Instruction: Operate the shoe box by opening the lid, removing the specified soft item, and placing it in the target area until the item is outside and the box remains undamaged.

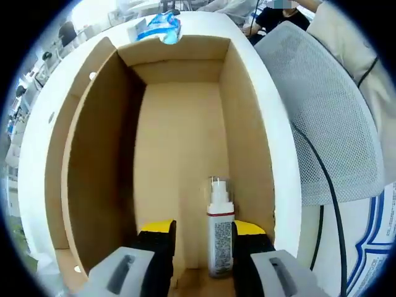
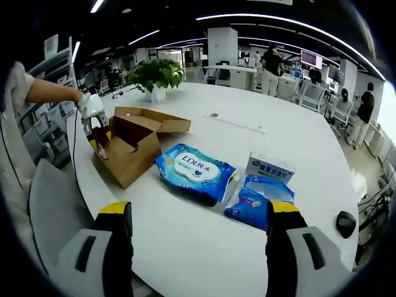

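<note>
In the left gripper view the left gripper (image 1: 204, 247) sits at the mouth of the open cardboard box (image 1: 99, 185), its yellow-tipped jaws reaching inside with a small white spray bottle (image 1: 220, 238) standing between them; the jaws flank the bottle closely, but whether they press on it cannot be told. The bottle stands upright on the box floor near the opening, and the brown inner walls run on to the far end. Beyond that far wall a blue packet (image 1: 162, 27) lies on the white table (image 1: 281, 173), and a grey mesh chair back (image 1: 328, 117) stands beside the table edge. In the right gripper view the right gripper (image 2: 197, 232) hovers over the near part of the table (image 2: 204, 260) with its jaws spread wide, holding nothing. Past it lie a blue wet-wipes pack (image 2: 195, 170), a smaller blue pouch (image 2: 257, 201) and a small white carton (image 2: 270, 167), near one another. Farther left sits the box (image 2: 133, 148), flaps open, with the left gripper (image 2: 99, 139) at its mouth, held by a person's hand (image 2: 90, 105). A potted plant (image 2: 156, 75) stands towards the far edge.
</note>
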Available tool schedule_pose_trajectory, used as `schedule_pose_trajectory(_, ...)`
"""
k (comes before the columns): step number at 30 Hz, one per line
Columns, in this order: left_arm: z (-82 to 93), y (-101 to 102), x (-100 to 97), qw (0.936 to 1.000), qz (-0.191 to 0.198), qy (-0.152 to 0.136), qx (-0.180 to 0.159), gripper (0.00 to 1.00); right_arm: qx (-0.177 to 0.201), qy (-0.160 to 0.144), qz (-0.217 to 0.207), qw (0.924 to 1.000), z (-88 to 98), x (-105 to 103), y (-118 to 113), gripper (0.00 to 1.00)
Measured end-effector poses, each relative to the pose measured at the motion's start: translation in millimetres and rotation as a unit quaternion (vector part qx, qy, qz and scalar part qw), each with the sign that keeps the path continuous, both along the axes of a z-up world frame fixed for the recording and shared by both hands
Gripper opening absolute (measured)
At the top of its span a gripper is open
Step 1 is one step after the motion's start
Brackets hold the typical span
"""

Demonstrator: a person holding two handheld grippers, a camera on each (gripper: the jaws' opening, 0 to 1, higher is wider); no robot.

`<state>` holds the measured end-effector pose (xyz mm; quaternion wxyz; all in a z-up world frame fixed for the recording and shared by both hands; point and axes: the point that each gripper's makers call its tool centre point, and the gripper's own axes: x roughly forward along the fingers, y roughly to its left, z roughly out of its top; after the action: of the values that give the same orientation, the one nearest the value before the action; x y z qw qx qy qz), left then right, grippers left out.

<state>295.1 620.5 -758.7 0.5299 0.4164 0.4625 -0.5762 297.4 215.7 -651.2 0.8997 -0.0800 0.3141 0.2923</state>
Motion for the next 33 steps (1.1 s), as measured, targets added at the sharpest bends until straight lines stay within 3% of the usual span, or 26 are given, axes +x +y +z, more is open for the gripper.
schedule_pose_trajectory(9,0.6,0.6,4.3,0.9998,0.019,-0.009,-0.006,0.37,0.008,0.002,0.004,1.0,-2.5,-1.1,3.5,0.84)
schedule_pose_trajectory(15,-1.2,-0.4,-2.8,0.9999,0.013,0.0,-0.009,0.32,0.009,0.001,0.005,0.9999,-1.8,-2.0,3.6,0.84)
schedule_pose_trajectory(22,-10.2,-0.4,2.6,0.9998,0.012,-0.015,-0.002,0.31,0.01,0.004,0.003,0.9999,-3.3,-5.4,5.2,0.83)
schedule_pose_trajectory(25,-10.5,-1.5,10.1,0.9992,0.017,-0.035,-0.006,0.24,0.008,0.004,0.005,0.9999,-4.3,-6.0,5.7,0.83)
schedule_pose_trajectory(33,-22.5,-3.3,6.0,0.999,0.022,-0.039,-0.003,0.2,0.019,-0.009,0.021,0.9996,0.6,-8.5,16.4,0.78)
